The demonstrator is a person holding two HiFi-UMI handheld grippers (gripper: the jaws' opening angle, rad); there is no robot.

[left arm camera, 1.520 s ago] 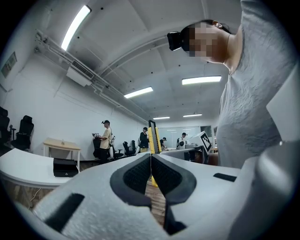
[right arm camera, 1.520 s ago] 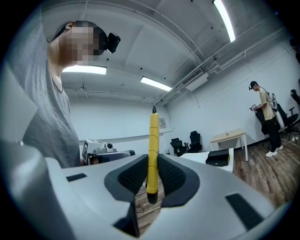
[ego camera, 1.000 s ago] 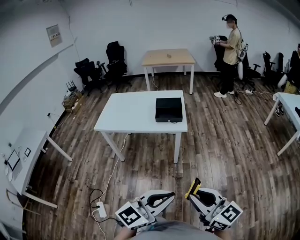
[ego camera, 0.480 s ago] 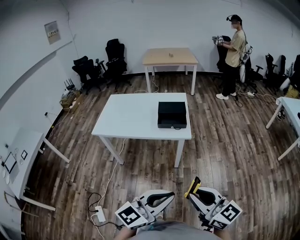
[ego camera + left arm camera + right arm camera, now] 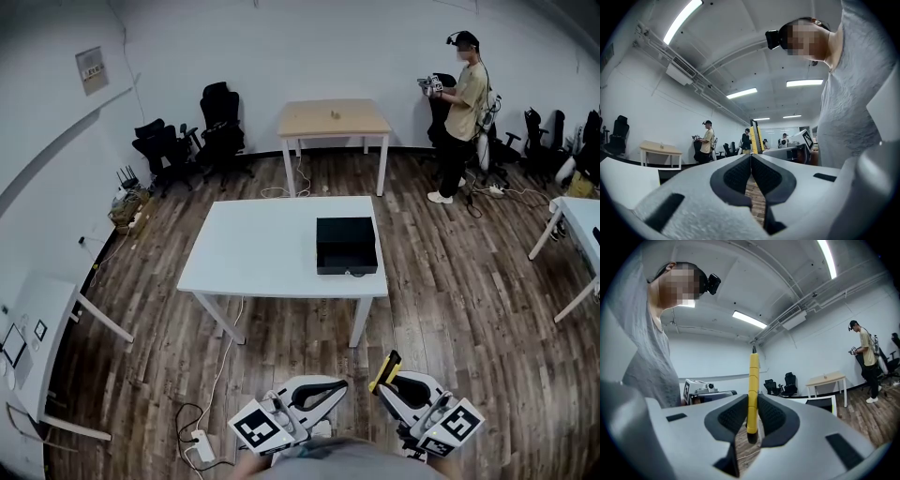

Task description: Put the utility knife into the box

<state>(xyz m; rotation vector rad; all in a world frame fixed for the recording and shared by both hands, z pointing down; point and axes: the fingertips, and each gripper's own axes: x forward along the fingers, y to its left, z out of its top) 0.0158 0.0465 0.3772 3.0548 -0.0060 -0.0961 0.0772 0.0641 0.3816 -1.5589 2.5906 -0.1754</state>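
Yellow utility knife (image 5: 753,380) clamped upright in the right claw (image 5: 752,414), left claw (image 5: 751,163) pressed together on nothing, black box (image 5: 346,246) seemingly open on the white table (image 5: 253,253), well apart from both claws.

I see an office-like lab room: plank floor (image 5: 450,281), a white counter (image 5: 253,253), a wooden table (image 5: 333,119), black office chairs (image 5: 217,117) along the wall, strip lights (image 5: 743,93) overhead, another person (image 5: 462,103) wearing recording gear.
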